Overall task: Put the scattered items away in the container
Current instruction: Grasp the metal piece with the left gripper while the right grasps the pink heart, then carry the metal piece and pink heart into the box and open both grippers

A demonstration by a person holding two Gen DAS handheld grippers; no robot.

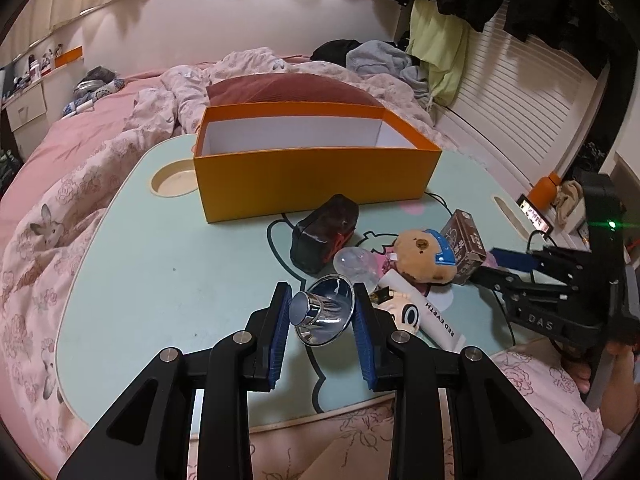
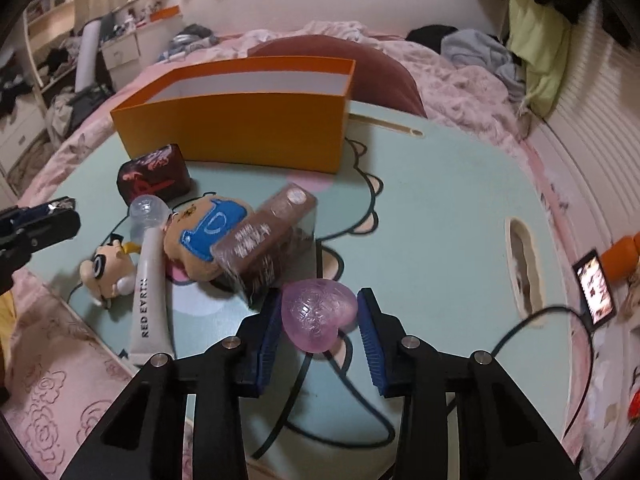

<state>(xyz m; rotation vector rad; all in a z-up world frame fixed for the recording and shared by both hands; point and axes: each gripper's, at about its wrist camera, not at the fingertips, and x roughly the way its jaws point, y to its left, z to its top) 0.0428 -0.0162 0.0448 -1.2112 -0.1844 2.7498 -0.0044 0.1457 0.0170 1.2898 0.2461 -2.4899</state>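
We hold a shiny chrome funnel-shaped metal cup point(image 1: 326, 310) clamped in the left gripper point(image 1: 322, 320) and a pink translucent heart-shaped piece point(image 2: 318, 316) between the right gripper's point(image 2: 320, 322) narrowed jaws, both well short of the empty orange cardboard box point(image 1: 312, 168); smooth surfaces may slip.

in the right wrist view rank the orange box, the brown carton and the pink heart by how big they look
1. orange box
2. brown carton
3. pink heart, though nearness to the camera inflates it

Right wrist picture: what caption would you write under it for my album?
Right tongs closing around a pink heart, with toys and an orange box waiting on the table.
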